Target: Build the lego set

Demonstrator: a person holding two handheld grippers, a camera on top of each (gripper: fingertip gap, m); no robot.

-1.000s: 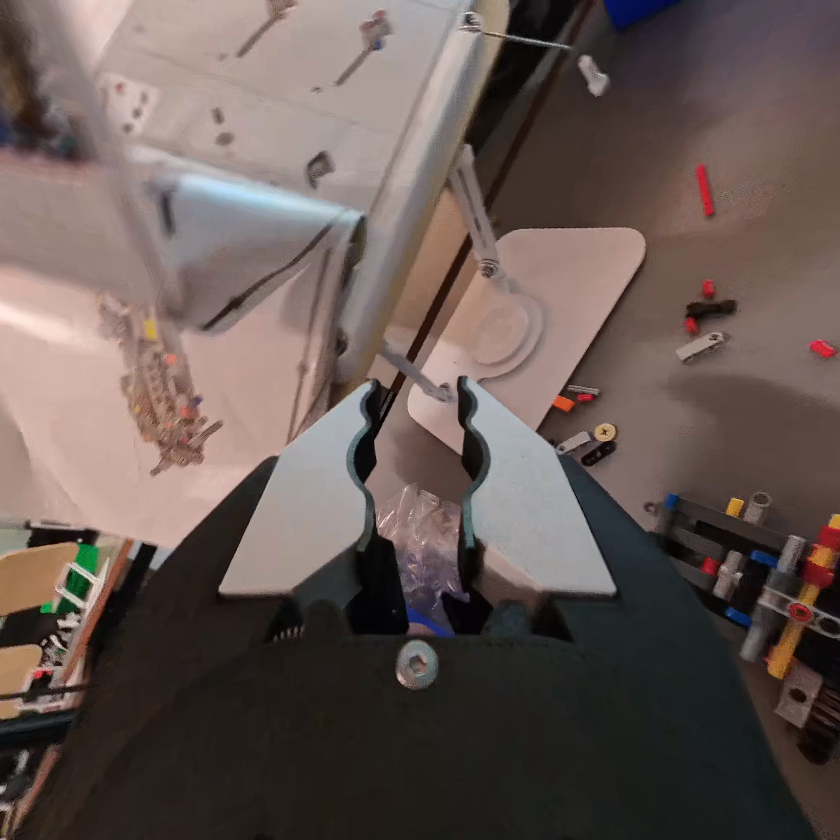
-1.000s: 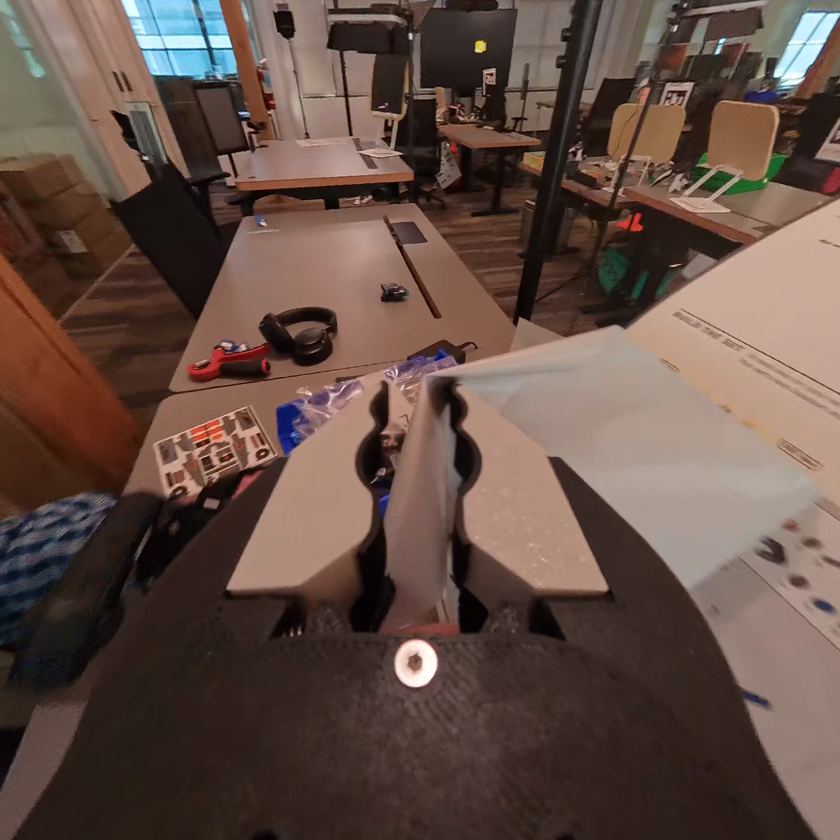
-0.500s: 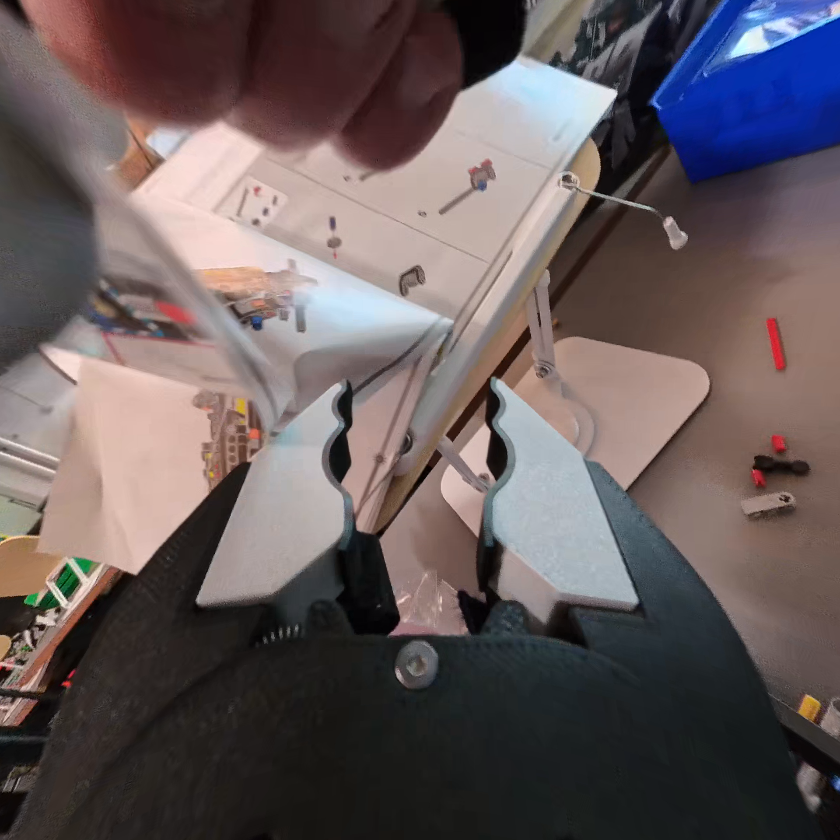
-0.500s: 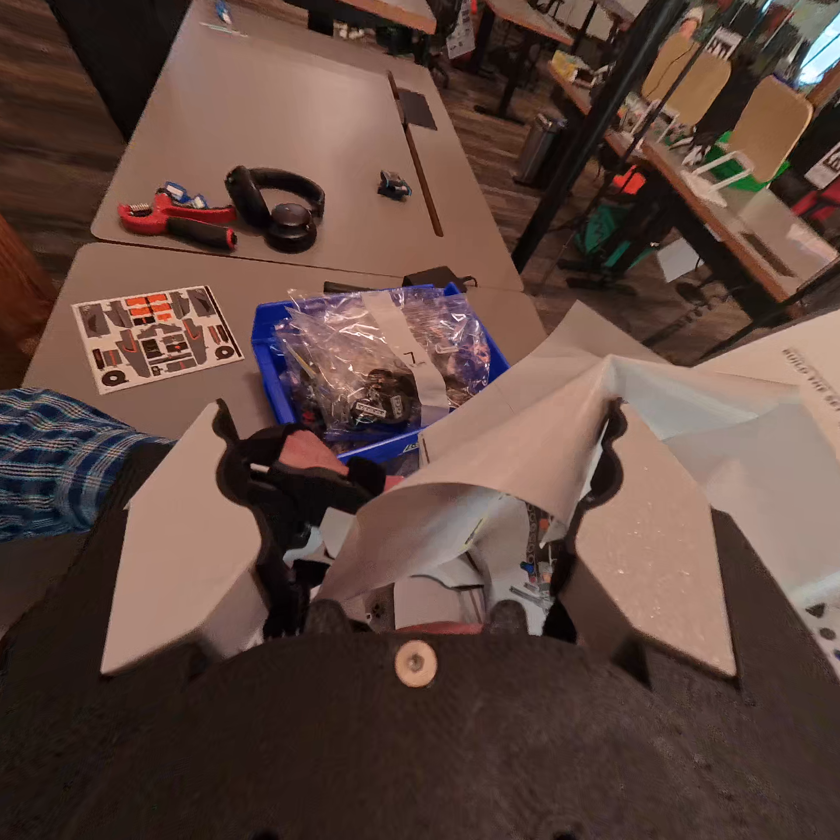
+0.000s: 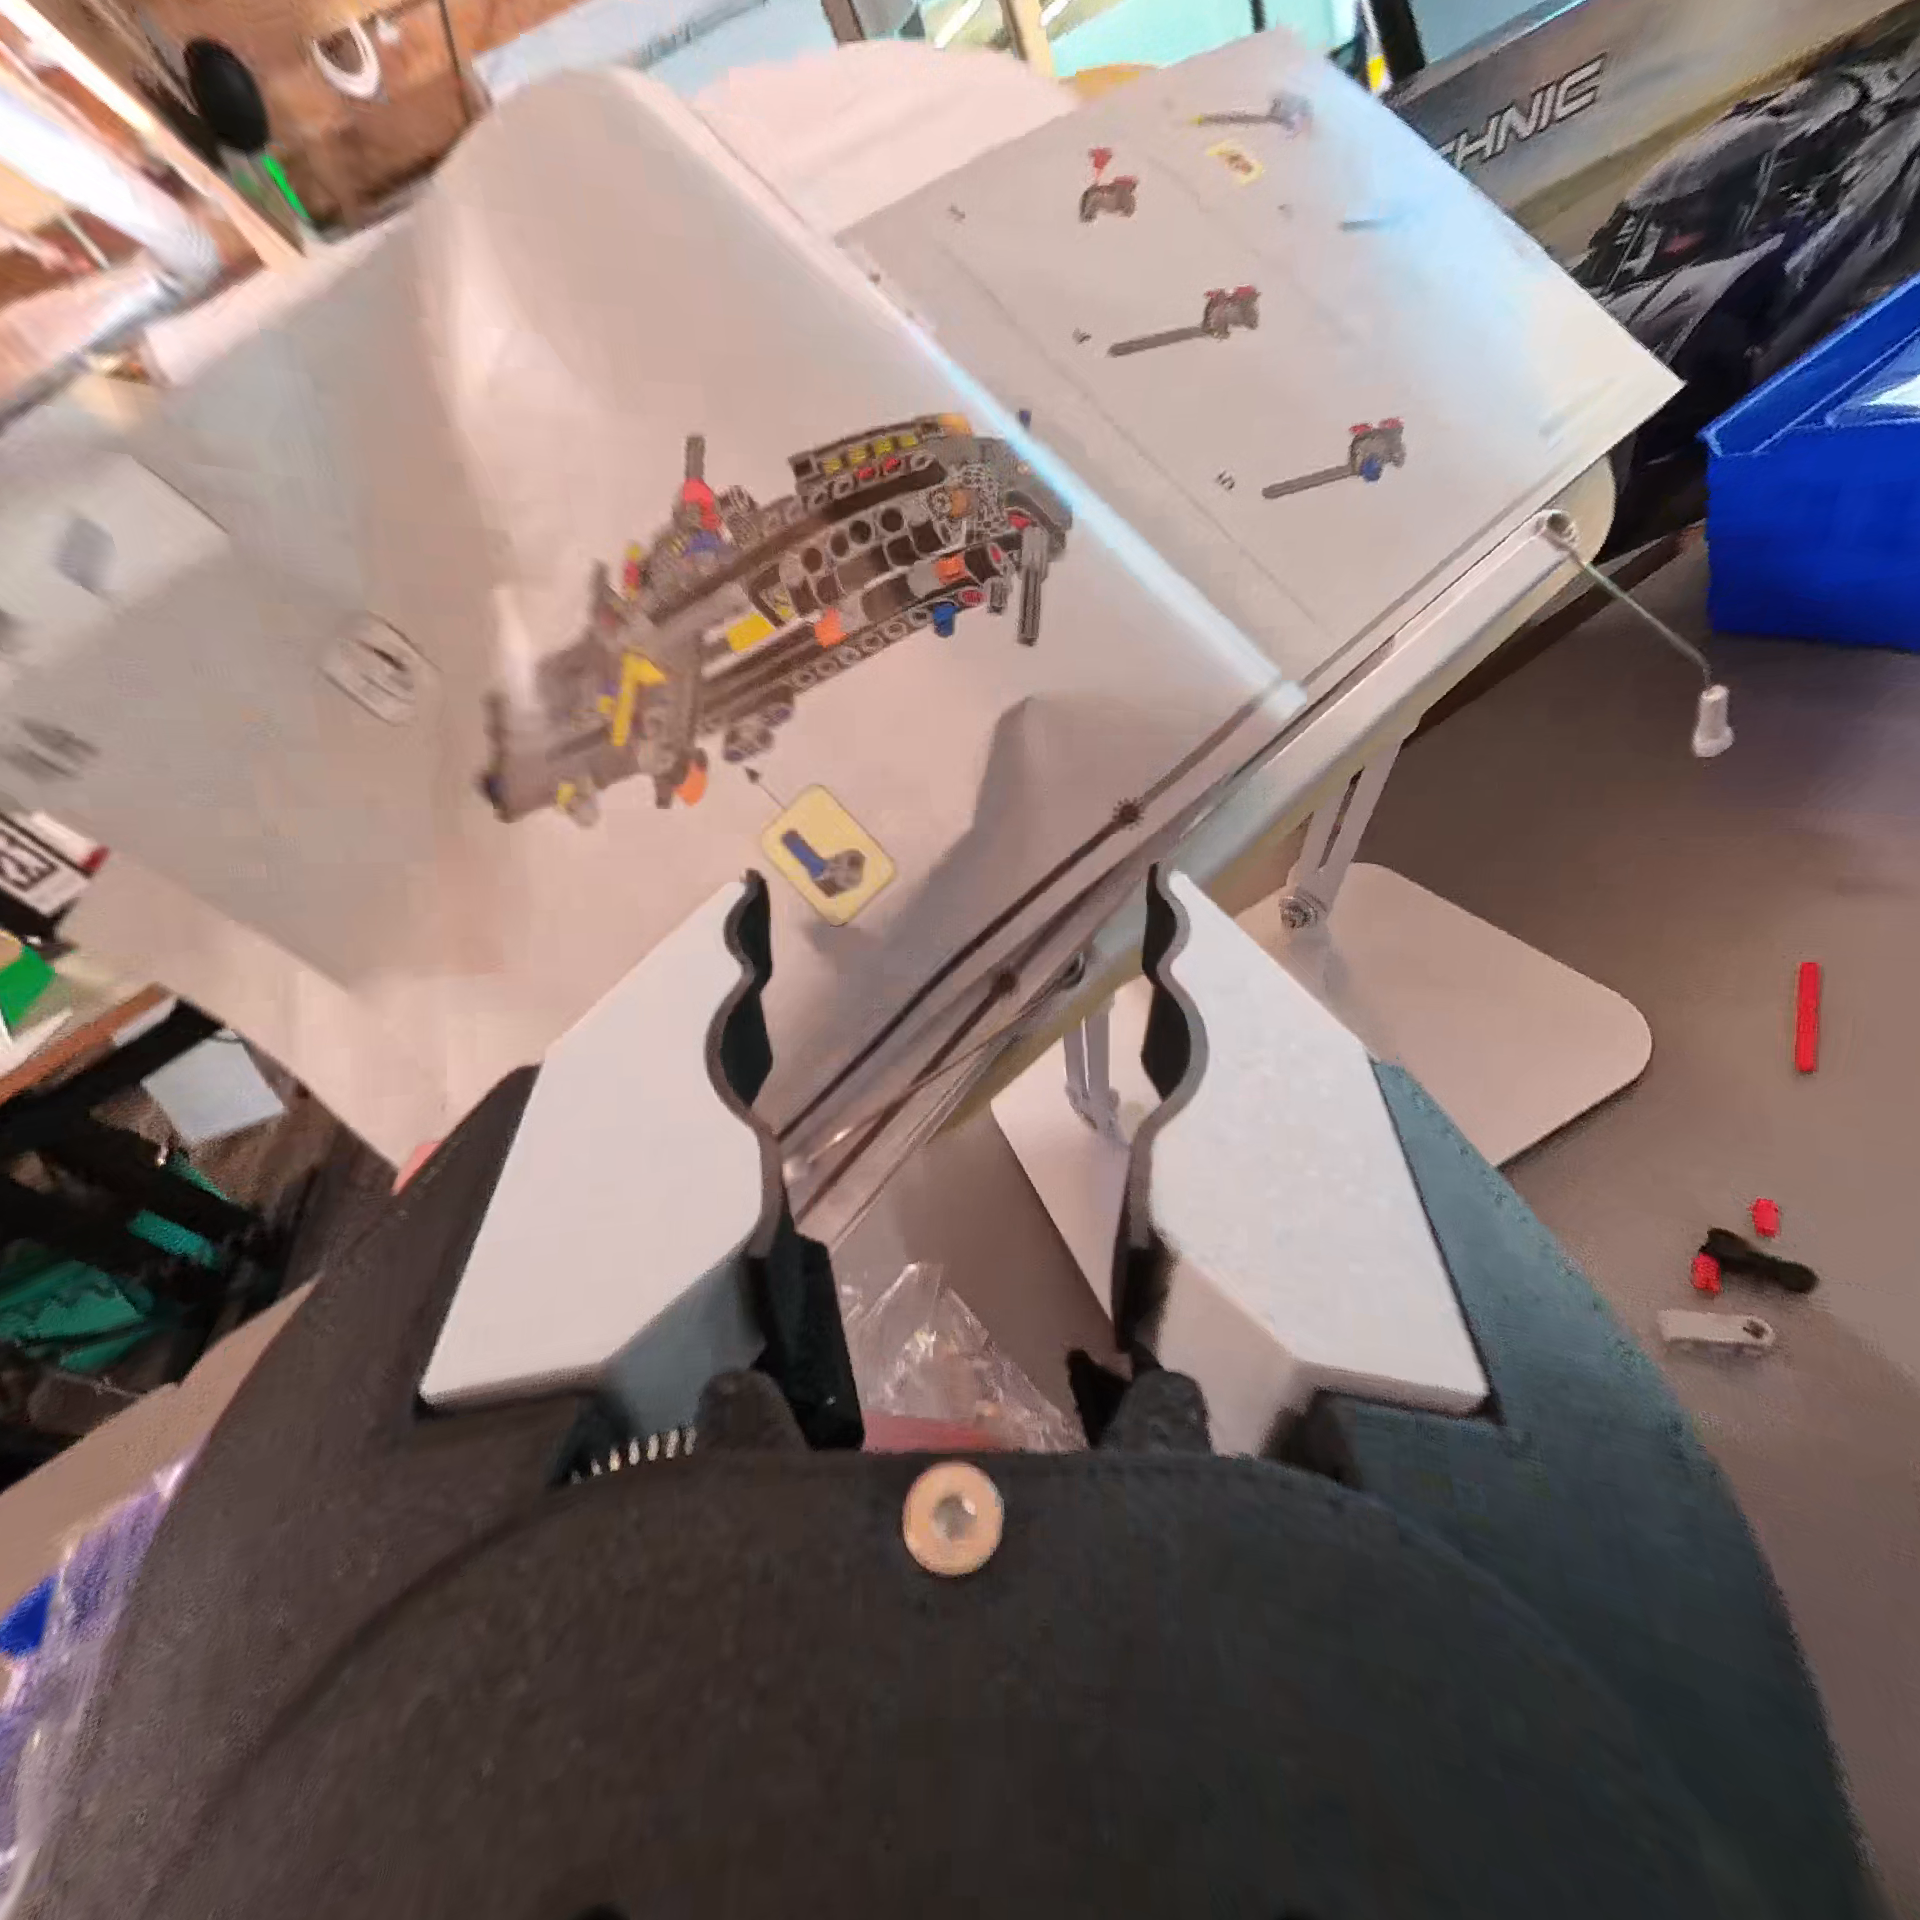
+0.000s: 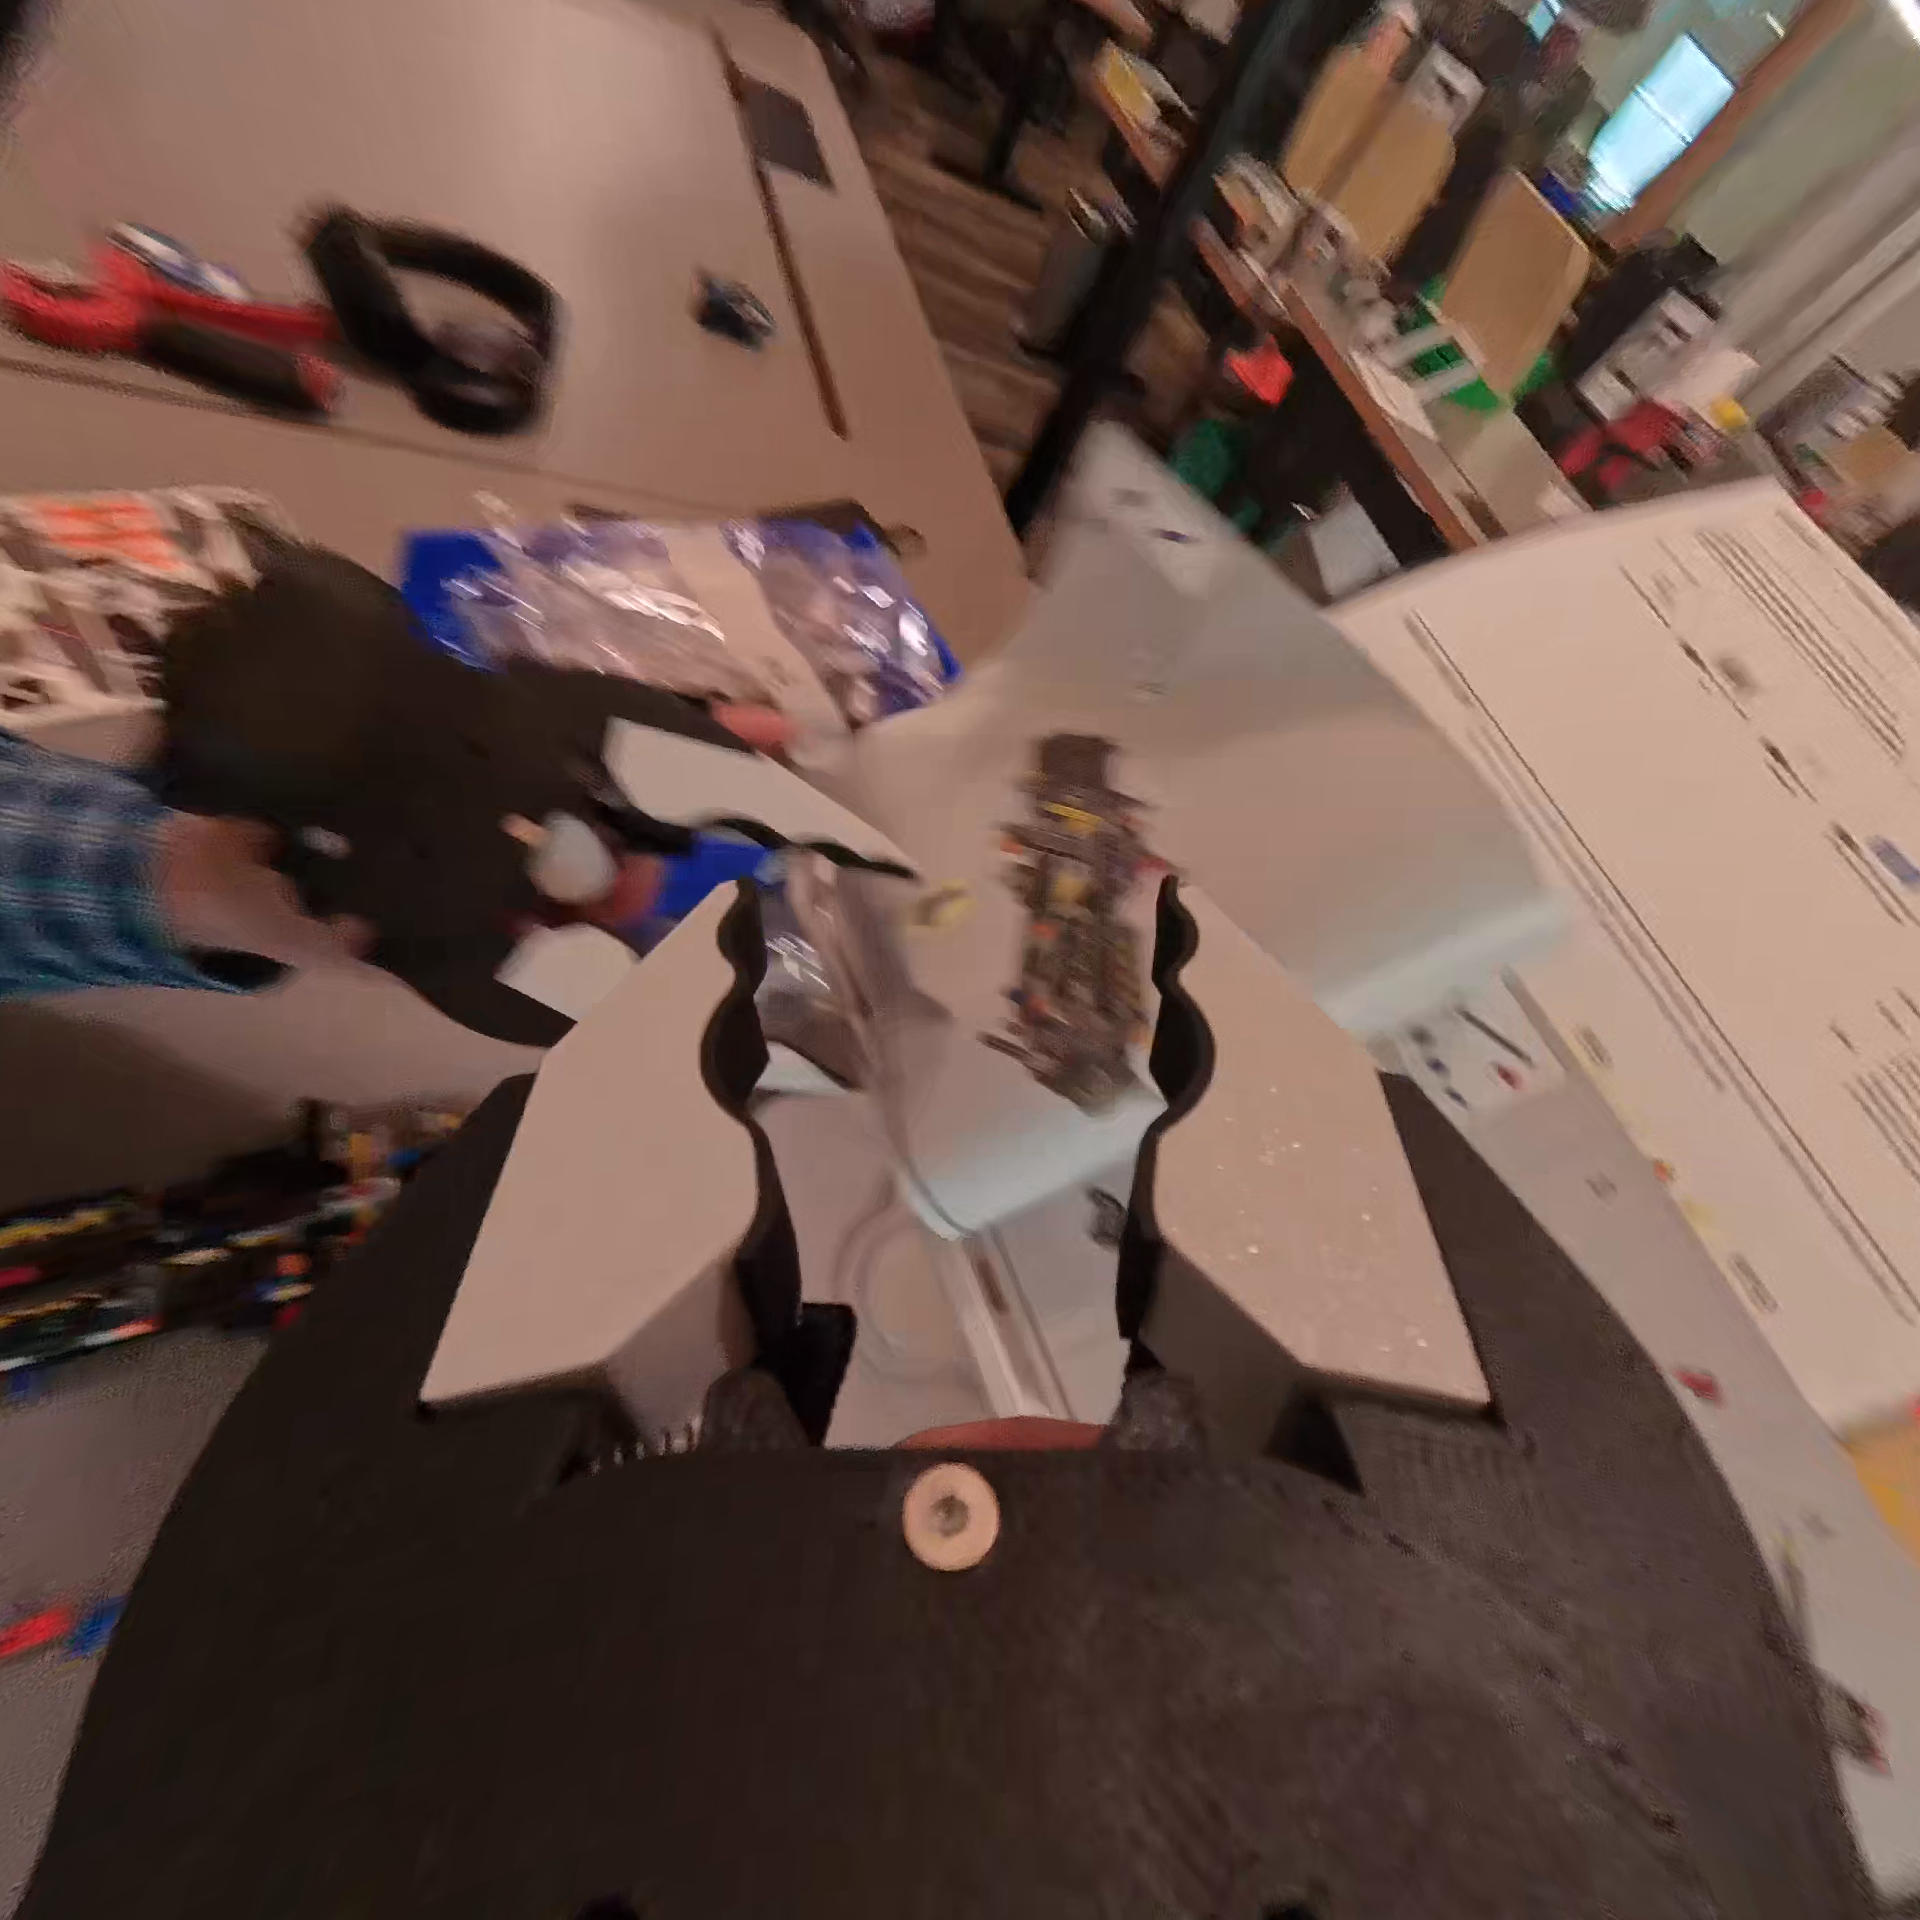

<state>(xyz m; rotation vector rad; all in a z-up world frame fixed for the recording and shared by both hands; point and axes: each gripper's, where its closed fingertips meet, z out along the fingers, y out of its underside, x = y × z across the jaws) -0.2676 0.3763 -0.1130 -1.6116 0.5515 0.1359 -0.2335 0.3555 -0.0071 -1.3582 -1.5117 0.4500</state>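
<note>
The open instruction booklet (image 5: pixel 727 623) leans on a metal stand (image 5: pixel 1455 1018), with a loose page curling over it. My left gripper (image 5: pixel 951 894) is open and empty, just in front of the booklet's lower edge. In the blurred right wrist view my right gripper (image 6: pixel 951 899) is open, and the curled page (image 6: pixel 1091 883) hangs free beyond its fingertips, not gripped. The left gripper (image 6: pixel 416 758) also shows there, at the left. A partly built lego model (image 6: pixel 156 1257) lies on the table at the far left.
Loose pieces lie right of the stand: a red pin (image 5: pixel 1806 1013), a black part (image 5: pixel 1756 1273), a grey part (image 5: pixel 1714 1330). A blue bin (image 5: pixel 1829 499) stands at the right. Another blue bin with plastic bags (image 6: pixel 675 613), headphones (image 6: pixel 436 322) and a plaid sleeve (image 6: pixel 73 862) show in the right wrist view. About 12 cm separates my left fingertips from my right. Measured from the fingertips, the partly built lego model (image 6: pixel 156 1257) is 30 cm or so from the left gripper and 35 cm from the right.
My right gripper, shut on a booklet page a second ago, has let it go and stands open. The page has swung over. My left gripper has opened wider and tilted up towards the booklet.
</note>
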